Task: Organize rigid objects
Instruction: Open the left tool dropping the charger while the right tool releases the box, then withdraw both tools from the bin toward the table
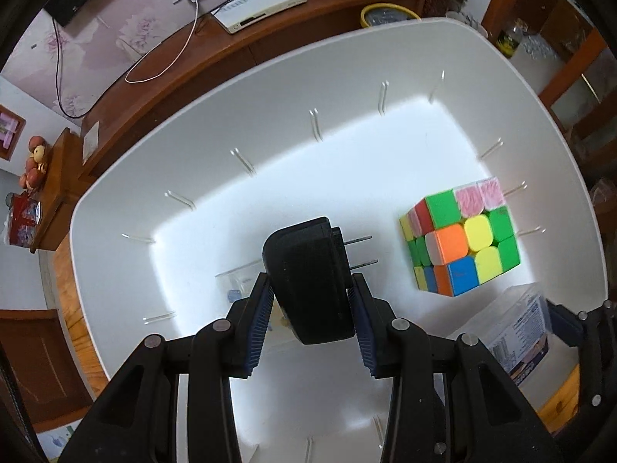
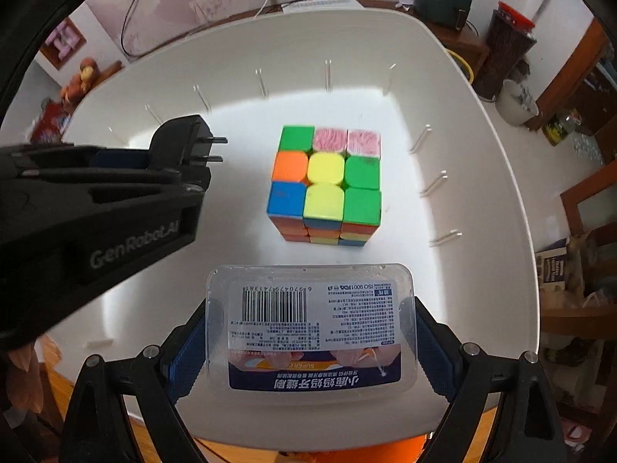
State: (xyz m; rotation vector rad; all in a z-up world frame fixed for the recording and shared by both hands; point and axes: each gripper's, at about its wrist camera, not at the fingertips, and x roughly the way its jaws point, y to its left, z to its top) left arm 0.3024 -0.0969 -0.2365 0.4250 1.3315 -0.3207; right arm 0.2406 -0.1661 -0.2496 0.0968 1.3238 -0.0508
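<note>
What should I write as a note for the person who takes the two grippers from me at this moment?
Left gripper: shut on the black plug adapter, held above the white bin, prongs pointing toward the cube.
Right gripper: shut on the clear plastic box, label up, over the bin's near side.
Rubik's cube: resting on the bin floor.
Done: cube is in the bin.
Left: set the adapter and the box down in the bin, probably beside the cube, then open both grippers.

The right gripper (image 2: pixel 308 343) clamps a clear plastic box with a barcode label (image 2: pixel 312 324) over the white plastic tray (image 2: pixel 482 177). A multicoloured puzzle cube (image 2: pixel 326 185) sits on the tray floor beyond it. At left, the left gripper (image 2: pixel 181 162) holds a black 2-prong plug adapter (image 2: pixel 185 142).
</note>
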